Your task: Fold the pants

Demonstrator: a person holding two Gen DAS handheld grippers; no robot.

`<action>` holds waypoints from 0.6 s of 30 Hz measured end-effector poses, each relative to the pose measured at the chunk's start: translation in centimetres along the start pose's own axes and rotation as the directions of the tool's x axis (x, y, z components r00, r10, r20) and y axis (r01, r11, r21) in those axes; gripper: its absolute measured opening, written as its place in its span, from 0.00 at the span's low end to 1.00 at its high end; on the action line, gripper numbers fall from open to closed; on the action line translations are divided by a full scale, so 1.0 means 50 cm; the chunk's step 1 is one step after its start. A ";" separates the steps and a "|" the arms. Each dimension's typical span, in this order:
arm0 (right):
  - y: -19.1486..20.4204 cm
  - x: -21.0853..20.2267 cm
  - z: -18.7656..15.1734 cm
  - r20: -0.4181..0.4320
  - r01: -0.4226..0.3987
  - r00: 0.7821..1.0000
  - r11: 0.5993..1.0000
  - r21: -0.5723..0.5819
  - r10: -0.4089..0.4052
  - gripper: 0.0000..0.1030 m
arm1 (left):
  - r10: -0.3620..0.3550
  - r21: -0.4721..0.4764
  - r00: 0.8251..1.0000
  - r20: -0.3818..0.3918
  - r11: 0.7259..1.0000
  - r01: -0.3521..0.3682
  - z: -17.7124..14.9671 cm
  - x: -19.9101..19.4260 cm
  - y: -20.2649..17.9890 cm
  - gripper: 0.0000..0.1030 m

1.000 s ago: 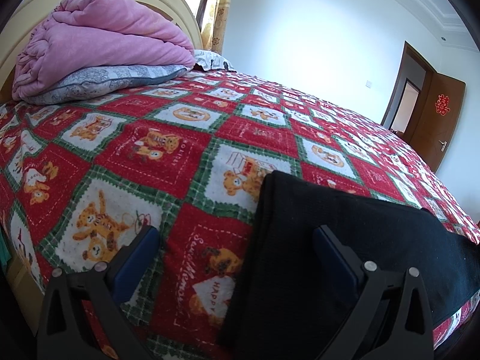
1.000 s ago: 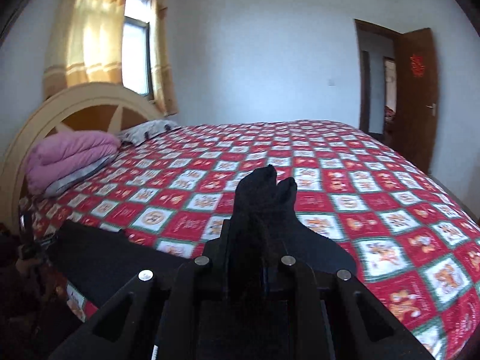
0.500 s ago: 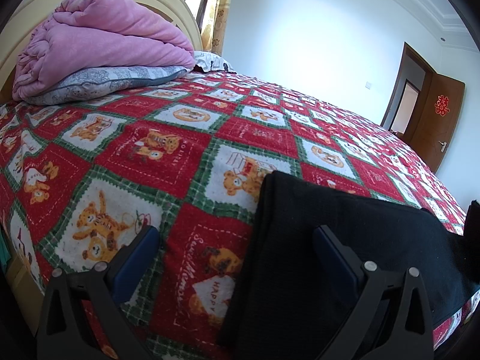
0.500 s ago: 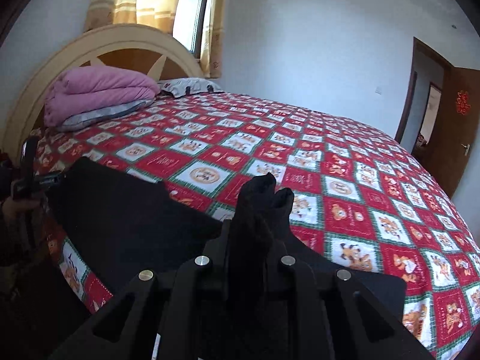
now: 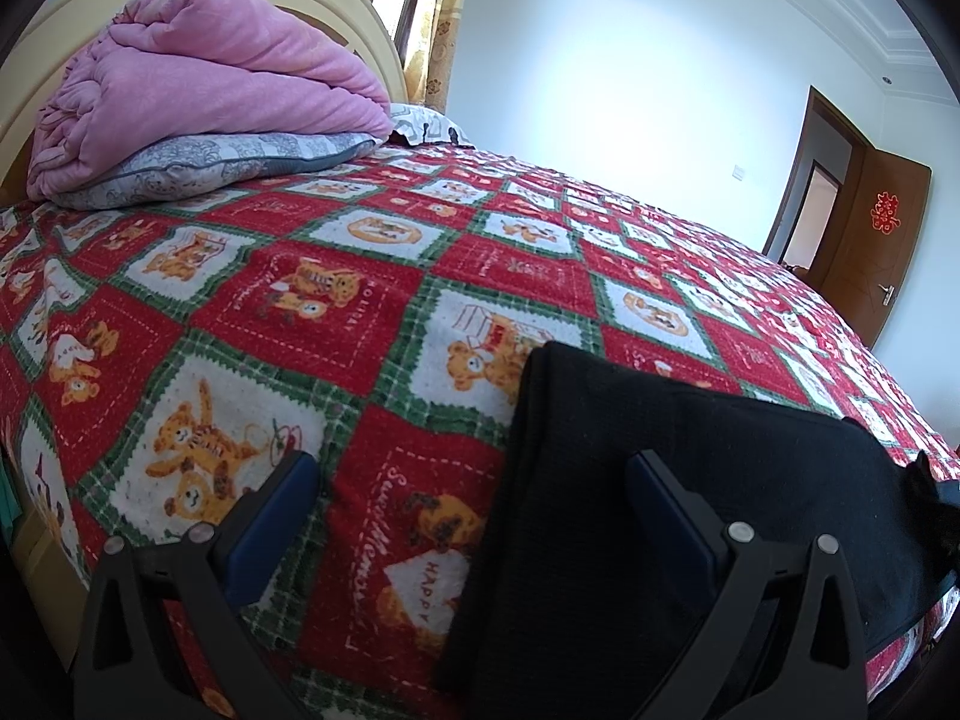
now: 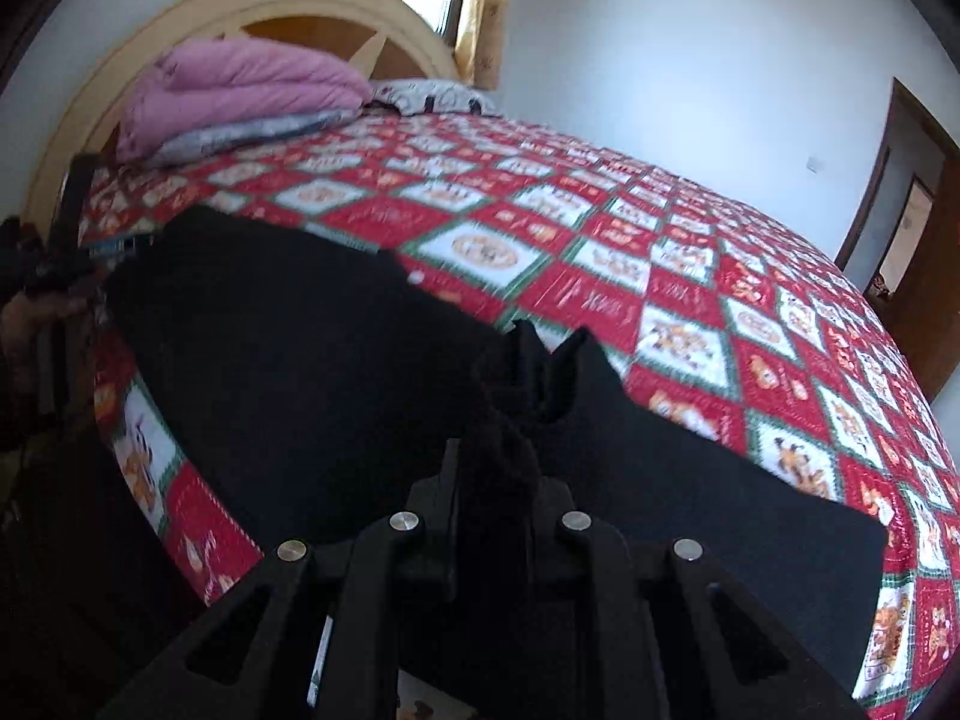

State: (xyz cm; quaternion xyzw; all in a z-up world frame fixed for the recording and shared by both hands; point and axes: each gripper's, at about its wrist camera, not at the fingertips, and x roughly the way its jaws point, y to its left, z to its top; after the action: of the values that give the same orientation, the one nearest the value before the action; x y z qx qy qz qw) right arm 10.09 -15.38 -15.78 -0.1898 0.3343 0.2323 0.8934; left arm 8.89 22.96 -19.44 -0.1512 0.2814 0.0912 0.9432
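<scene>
Black pants (image 6: 288, 348), laid lengthwise along the bed's (image 6: 690, 276) near edge, are pinched at one bunched end by the right gripper (image 6: 510, 474), the left gripper (image 5: 474, 516) held agape at the other.

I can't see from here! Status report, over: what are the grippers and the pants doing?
Left gripper open, empty. Right gripper shut on bunched pants cloth. Pants spread black across bedspread. Nothing in the way.

pants (image 5: 690, 480) lie on bedspread (image 5: 360, 300), quilt (image 5: 198, 78) behind.
</scene>
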 end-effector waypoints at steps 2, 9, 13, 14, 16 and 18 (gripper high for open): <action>0.012 0.011 -0.008 -0.018 0.005 1.000 1.000 -0.025 -0.005 0.17 | 0.000 0.000 1.000 -0.002 1.000 0.000 0.000 0.000 0.000 1.00; 0.017 0.020 -0.013 -0.047 0.007 0.999 0.999 -0.041 -0.009 0.18 | -0.001 0.000 1.000 -0.001 1.000 0.001 0.000 -0.001 0.000 1.00; 0.049 0.026 -0.013 -0.053 0.079 0.995 0.989 -0.128 -0.086 0.20 | 0.001 -0.002 1.000 -0.001 1.000 -0.001 0.001 -0.002 0.001 1.00; 0.058 0.027 -0.014 -0.053 0.099 0.993 0.984 -0.148 -0.108 0.20 | 0.003 -0.003 1.000 -0.001 1.000 -0.003 0.001 -0.002 0.001 1.00; 0.072 0.030 -0.013 -0.053 0.138 0.987 0.975 -0.176 -0.149 0.20 | 0.005 -0.004 1.000 0.001 1.000 -0.005 0.000 -0.003 0.001 1.00; 0.073 0.030 -0.012 -0.056 0.149 0.985 0.974 -0.173 -0.161 0.20 | 0.006 -0.005 1.000 0.004 1.000 -0.006 0.000 -0.003 0.002 1.00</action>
State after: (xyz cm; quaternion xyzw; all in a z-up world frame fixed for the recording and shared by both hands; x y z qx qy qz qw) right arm 8.82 -12.26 -17.87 -0.2979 0.3284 0.1824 0.8776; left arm 8.75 23.03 -19.39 -0.1525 0.2797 0.0950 0.9431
